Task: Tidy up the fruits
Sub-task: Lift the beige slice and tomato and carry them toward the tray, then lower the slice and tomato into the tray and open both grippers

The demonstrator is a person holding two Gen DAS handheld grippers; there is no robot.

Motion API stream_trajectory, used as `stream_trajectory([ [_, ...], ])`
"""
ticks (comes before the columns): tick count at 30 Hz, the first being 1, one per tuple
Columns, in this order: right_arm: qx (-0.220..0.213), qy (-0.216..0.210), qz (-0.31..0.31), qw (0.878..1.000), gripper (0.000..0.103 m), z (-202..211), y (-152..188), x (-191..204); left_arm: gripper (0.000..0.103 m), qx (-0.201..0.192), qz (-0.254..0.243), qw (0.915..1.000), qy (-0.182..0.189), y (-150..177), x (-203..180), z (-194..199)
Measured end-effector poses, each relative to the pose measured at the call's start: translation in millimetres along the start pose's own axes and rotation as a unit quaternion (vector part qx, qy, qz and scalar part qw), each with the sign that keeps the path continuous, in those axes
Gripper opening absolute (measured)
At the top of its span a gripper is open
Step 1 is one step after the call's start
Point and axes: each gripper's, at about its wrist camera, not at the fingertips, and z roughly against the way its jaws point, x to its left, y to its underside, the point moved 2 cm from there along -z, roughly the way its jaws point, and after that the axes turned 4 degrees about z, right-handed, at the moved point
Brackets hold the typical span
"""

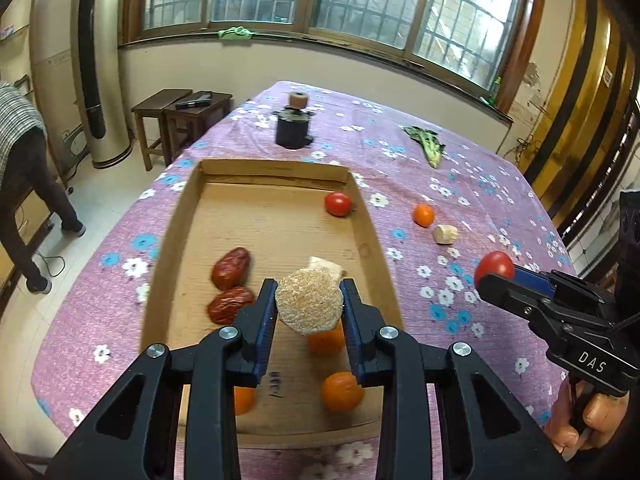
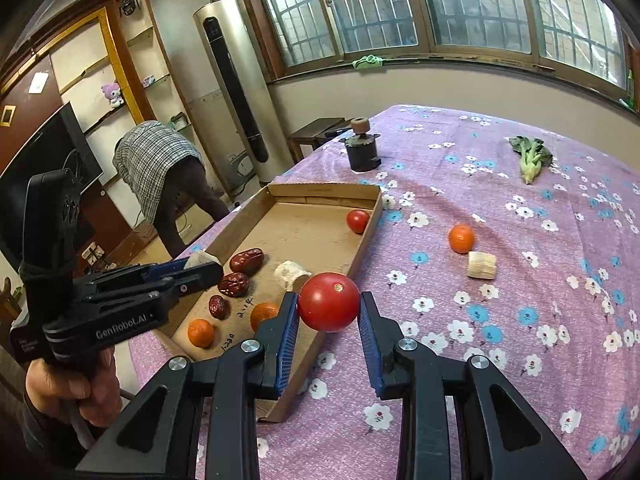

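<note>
Cardboard fills the left of my view: a shallow box [image 1: 276, 236] lying on the purple flowered tablecloth [image 1: 472, 184]. At its left side I see two wrinkled red dates [image 1: 231, 267] close together, and the right wrist camera shows a third, smaller date [image 2: 218, 306] near them. My left claw [image 1: 309, 300] hangs over the near half of the box, its pads clamped on a pale, cut chunk of root [image 1: 309, 300] whose rough round face looks at the camera. Just behind it lies another pale piece [image 1: 327, 267] on the box floor. Below the claw I count three small oranges [image 1: 342, 391] on the cardboard, one partly hidden by the fingers. A tomato [image 1: 338, 204] sits at the far right corner of the box, against its wall.

Right of the box, on the cloth, a fourth orange [image 1: 423, 215] rests just beside a short pale stump [image 1: 445, 234]. Farther back lie a leafy green vegetable [image 1: 426, 142] and a dark cylinder with a spool on top [image 1: 294, 126].

My right claw [image 2: 329, 307] is over the cloth just right of the box's near edge, closed on a second, larger tomato [image 2: 329, 302] held between its blue pads. A bare hand [image 1: 584, 420] grips its handle at far right.
</note>
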Motion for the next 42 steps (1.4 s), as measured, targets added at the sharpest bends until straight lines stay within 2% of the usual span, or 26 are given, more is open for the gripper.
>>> stream_trajectory([
  [9, 0.001, -0.01, 0.009, 1.0, 0.03, -7, -5, 12, 0.028, -0.004, 0.011, 0.9998, -0.016, -2, 23, 4],
  [19, 0.005, -0.016, 0.016, 1.0, 0.03, -18, -14, 19, 0.028, -0.006, 0.015, 0.9996, -0.022, -10, 33, 3],
  [33, -0.008, -0.023, 0.041, 0.999, 0.03, -42, -66, 28, 0.028, -0.029, -0.008, 0.9988, -0.037, -59, 29, -5],
  [37, -0.004, -0.025, 0.049, 0.999, 0.03, -58, -83, 29, 0.028, -0.024, -0.011, 0.9987, -0.045, -76, 29, -22],
  [42, 0.028, -0.033, 0.034, 0.998, 0.03, -96, -80, 22, 0.028, -0.001, -0.018, 0.9985, -0.052, -76, 28, -48],
])
